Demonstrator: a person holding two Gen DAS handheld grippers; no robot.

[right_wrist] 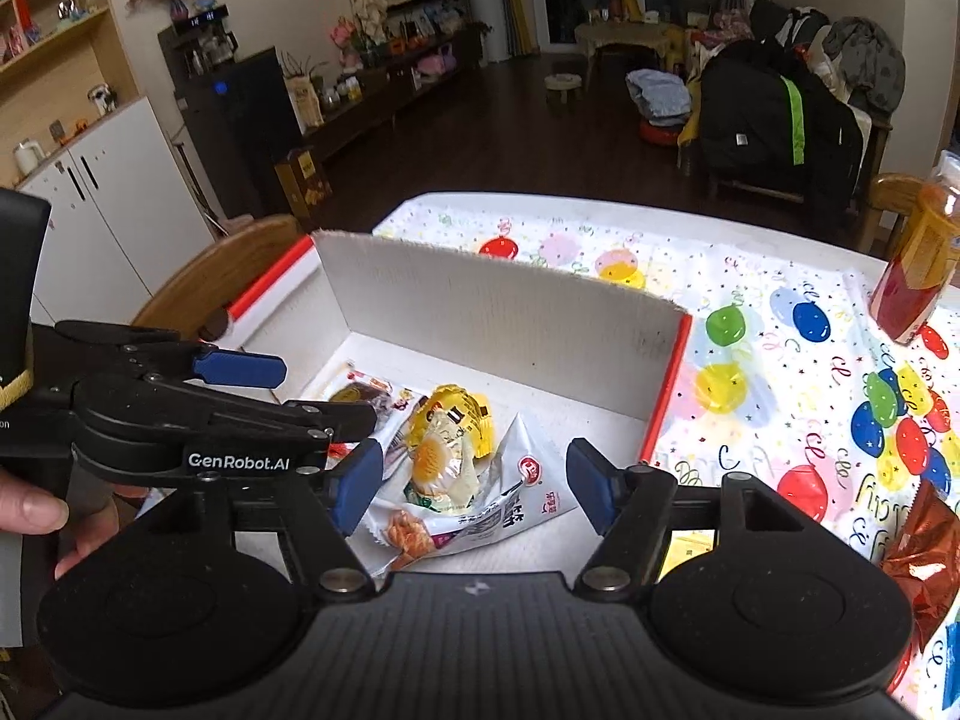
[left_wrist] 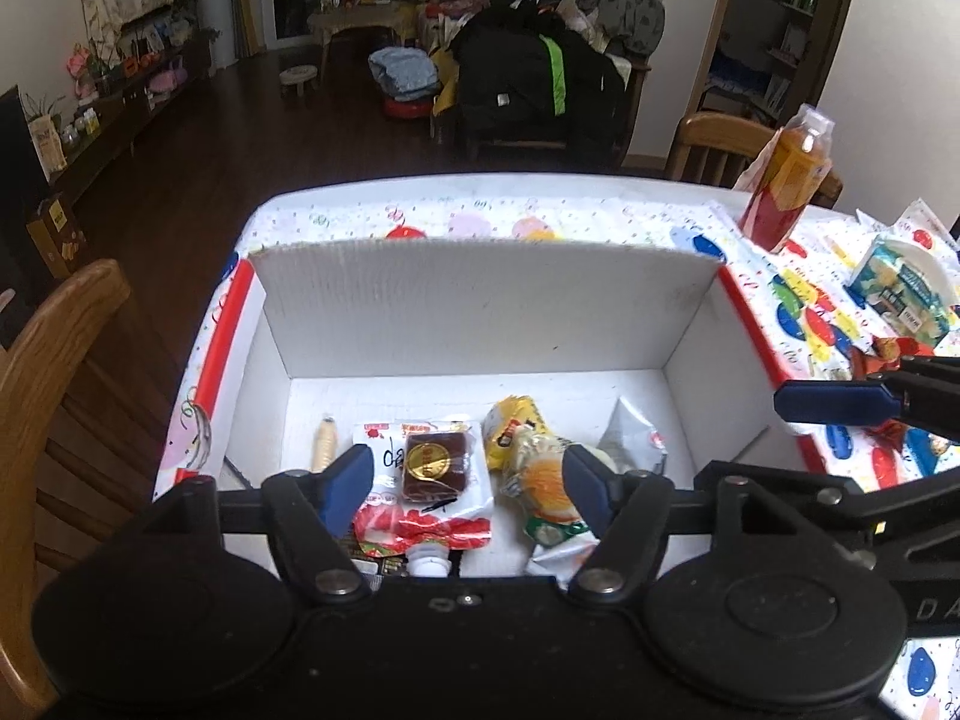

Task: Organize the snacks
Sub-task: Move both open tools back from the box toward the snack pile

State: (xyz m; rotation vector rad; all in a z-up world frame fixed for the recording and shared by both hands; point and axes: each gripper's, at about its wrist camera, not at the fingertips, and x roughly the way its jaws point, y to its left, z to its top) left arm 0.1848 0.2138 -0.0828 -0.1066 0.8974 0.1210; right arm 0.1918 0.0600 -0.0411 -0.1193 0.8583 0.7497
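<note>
While both tools gape empty, snack packets (left_wrist: 456,468) lie in the white box (left_wrist: 480,306) beneath them.

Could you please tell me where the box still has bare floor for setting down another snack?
The white box has a bare strip of floor along its back wall, behind the snacks, widest in the far left corner beyond the brown-square packet. The near half is crowded: that packet, the yellow packets and the white pouch lie close together.

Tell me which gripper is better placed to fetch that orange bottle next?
Probably the right gripper: it is open and empty, beside the box on the bottle's side. The left gripper, also open, hangs over the box, farther away.
</note>
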